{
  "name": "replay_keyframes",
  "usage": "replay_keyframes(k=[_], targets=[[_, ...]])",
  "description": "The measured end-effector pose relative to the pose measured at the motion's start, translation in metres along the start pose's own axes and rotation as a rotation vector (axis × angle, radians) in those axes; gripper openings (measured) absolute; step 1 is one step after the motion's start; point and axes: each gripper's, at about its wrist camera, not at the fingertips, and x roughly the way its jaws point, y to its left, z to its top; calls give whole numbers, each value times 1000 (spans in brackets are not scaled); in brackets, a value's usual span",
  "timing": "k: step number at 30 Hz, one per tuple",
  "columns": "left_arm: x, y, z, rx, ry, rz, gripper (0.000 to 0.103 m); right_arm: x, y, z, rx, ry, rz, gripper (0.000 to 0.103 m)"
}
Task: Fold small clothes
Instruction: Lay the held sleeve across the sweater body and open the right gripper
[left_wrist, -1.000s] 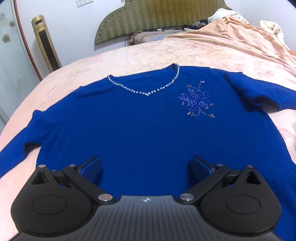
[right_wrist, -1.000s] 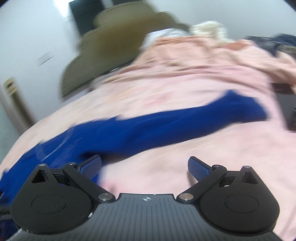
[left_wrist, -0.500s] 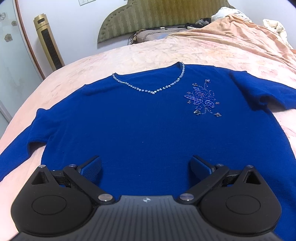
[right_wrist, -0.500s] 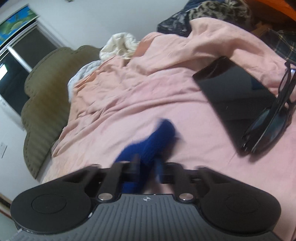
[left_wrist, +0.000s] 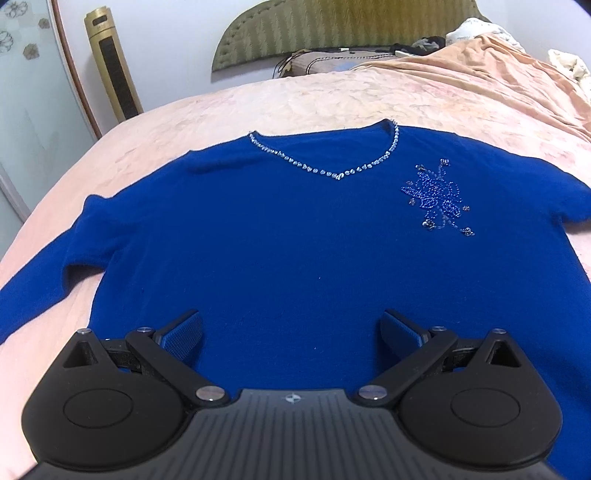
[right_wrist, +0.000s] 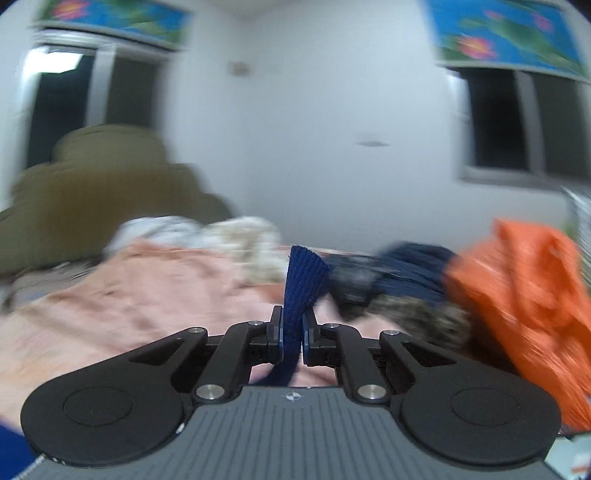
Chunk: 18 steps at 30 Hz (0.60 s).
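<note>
A royal blue sweater (left_wrist: 280, 236) lies flat and face up on the pink bed, with a beaded V-neck (left_wrist: 332, 171) and a beaded flower (left_wrist: 437, 199) on its chest. My left gripper (left_wrist: 291, 332) is open and empty, hovering over the sweater's lower body. My right gripper (right_wrist: 292, 332) is shut on the end of the sweater's blue sleeve (right_wrist: 303, 280), which sticks up between the fingers. The right wrist view is blurred and tilted up towards the wall.
A pink bedspread (left_wrist: 332, 99) covers the bed. A green headboard (left_wrist: 332, 33) and a gold tower fan (left_wrist: 110, 70) stand at the back. An orange garment (right_wrist: 524, 295) and dark clothes (right_wrist: 399, 277) pile to the right of the sleeve.
My right gripper shut on the sleeve end and lifted it, swinging its view up from the bed to the wall. My left gripper moved slightly closer over the sweater and stayed open.
</note>
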Motion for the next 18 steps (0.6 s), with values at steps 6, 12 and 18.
replay_keyframes(k=[6,12,18], targets=[[-5,6,-2,6,-13,17,103,-16,92,-30,-117,135,365,12],[-4,18,-3,-27,-2,12,103,-14,165,-72,-194,405,717,45],[-1,25,-5,-36,-7,21,103,-5,151,-75,-47,565,900,60]])
